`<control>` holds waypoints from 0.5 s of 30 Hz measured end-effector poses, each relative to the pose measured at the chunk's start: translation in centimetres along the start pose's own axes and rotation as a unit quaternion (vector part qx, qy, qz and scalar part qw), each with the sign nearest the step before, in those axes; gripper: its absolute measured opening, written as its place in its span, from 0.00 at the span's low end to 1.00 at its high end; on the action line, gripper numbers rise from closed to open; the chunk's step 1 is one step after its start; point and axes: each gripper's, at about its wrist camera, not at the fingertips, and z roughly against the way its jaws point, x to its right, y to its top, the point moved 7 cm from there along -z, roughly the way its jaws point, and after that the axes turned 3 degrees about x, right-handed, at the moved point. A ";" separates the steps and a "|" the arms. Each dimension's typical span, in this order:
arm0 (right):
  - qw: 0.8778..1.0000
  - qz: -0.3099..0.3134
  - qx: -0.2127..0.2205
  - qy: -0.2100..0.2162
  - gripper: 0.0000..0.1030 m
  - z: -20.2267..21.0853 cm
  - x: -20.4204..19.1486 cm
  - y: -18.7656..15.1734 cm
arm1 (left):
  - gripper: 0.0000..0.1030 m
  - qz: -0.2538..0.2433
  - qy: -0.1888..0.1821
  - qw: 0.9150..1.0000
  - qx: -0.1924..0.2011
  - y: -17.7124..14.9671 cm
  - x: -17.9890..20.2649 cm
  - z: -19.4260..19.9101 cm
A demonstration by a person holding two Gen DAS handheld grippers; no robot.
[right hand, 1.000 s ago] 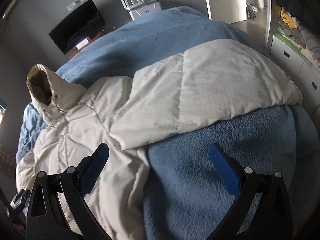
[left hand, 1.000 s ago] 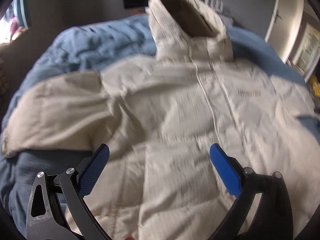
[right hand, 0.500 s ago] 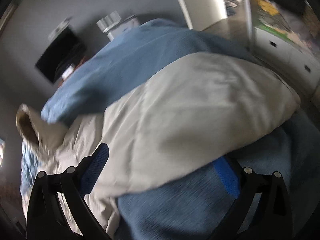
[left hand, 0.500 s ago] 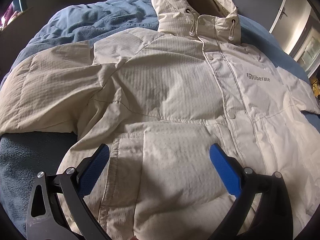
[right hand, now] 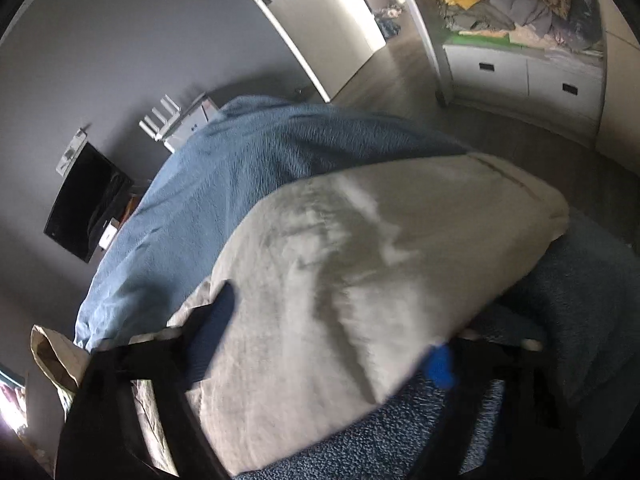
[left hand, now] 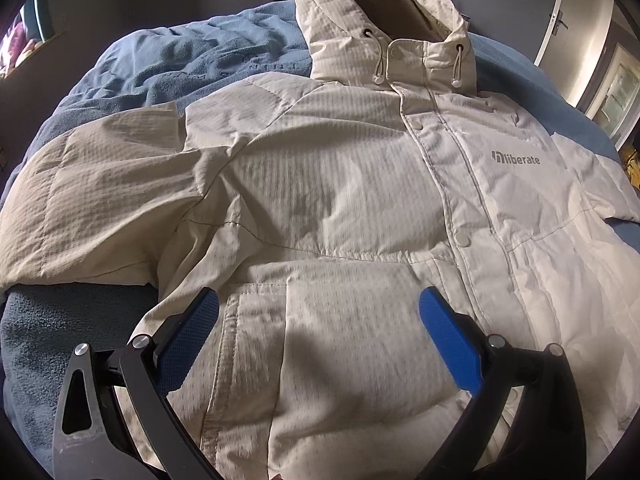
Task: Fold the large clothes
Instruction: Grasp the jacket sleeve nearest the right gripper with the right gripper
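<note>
Two grippers work on one cream hooded jacket (left hand: 340, 200), which lies front up and snapped shut across a blue blanket (left hand: 168, 68) on the bed, its hood (left hand: 380, 20) toward the far edge and its hem toward the near one.

The left gripper (left hand: 320, 320) hangs released over the lower front, its blue pads spread wide above the pocket area with nothing between them; whether they touch the cloth cannot be told.

The right gripper (right hand: 332, 344) is at the sleeve (right hand: 380, 260) that stretches out toward the bed's right edge. Its jaws are closing, with the sleeve's thick padding between them, one pad (right hand: 212, 332) over the top of the sleeve and the other (right hand: 440, 366) at its underside near the blanket. The view is blurred, so a firm pinch is not yet certain and the jaws read as not quite clenched.

The step in hand looks like the first fold: taking this sleeve so it can be laid inward over the chest. The other sleeve (left hand: 92, 200) is spread toward the left edge, unfolded.

Next, the pinch should catch both layers of the puffy sleeve, then lift and carry it across the front, while the left gripper could hold the body down so the jacket does not slide on the blanket
</note>
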 end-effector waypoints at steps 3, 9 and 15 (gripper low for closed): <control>1.000 -0.007 0.025 0.016 0.24 1.5 0.0 0.9 | 0.94 -0.001 -0.002 1.000 0.002 0.0 0.0 0.1; 0.994 0.017 0.064 0.083 0.19 6.7 -3.9 2.2 | 0.94 0.004 -0.010 1.000 0.007 -0.1 0.0 0.4; 0.976 0.126 0.087 0.155 0.19 12.6 -14.3 0.1 | 0.93 0.006 -0.010 1.000 0.008 -0.3 -0.2 0.5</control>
